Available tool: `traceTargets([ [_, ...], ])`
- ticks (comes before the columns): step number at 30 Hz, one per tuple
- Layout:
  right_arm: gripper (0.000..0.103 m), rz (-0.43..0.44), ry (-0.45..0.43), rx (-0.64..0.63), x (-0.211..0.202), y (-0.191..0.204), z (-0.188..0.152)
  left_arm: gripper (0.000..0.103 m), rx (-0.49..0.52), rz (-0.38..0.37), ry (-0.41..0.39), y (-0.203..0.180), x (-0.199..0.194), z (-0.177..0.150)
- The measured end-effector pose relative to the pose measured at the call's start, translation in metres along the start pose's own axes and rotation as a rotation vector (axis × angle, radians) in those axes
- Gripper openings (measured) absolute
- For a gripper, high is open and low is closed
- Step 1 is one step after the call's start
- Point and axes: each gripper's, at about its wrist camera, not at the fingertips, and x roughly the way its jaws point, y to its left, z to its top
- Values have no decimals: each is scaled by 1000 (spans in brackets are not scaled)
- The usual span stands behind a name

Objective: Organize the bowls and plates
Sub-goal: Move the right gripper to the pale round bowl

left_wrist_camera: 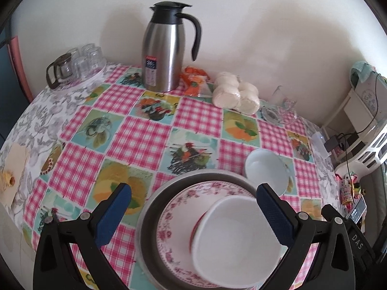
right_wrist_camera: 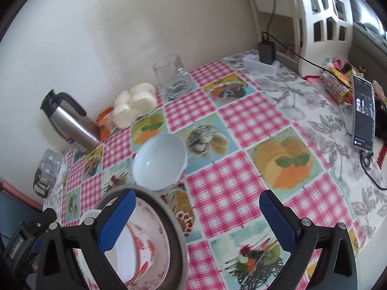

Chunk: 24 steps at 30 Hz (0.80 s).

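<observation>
A grey metal plate (left_wrist_camera: 154,200) holds a pink floral plate (left_wrist_camera: 174,217), and a white bowl with red trim (left_wrist_camera: 232,241) sits on top. My left gripper (left_wrist_camera: 193,199) is open above this stack, jaws wide on either side of the bowl, touching nothing. A pale blue-white bowl (left_wrist_camera: 266,169) stands alone on the tablecloth beyond the stack. In the right wrist view the same pale bowl (right_wrist_camera: 159,162) is ahead to the left and the stack (right_wrist_camera: 150,241) is at lower left. My right gripper (right_wrist_camera: 197,204) is open and empty above the cloth.
A steel thermos jug (left_wrist_camera: 164,48) stands at the back by the wall, with a tray of glasses (left_wrist_camera: 79,65) to its left and bagged buns (left_wrist_camera: 234,91) to its right. A glass jar (right_wrist_camera: 173,77), power strip (right_wrist_camera: 261,64) and phone (right_wrist_camera: 362,113) lie at right.
</observation>
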Motion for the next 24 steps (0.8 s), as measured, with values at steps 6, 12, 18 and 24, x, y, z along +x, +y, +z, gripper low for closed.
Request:
traceTargets([
  [6, 103, -16, -9, 43, 5, -16, 10, 103, 15, -53, -49, -18, -3, 7],
  [12, 103, -24, -8, 70, 13, -28, 19, 103, 13, -110, -88, -34, 3, 11],
  [18, 103, -31, 0, 94, 28, -40, 26, 103, 38, -133, -109, -52, 10, 12],
  [24, 103, -40, 26, 84, 47, -44, 29, 103, 85, -154, -40, -73, 27, 10],
])
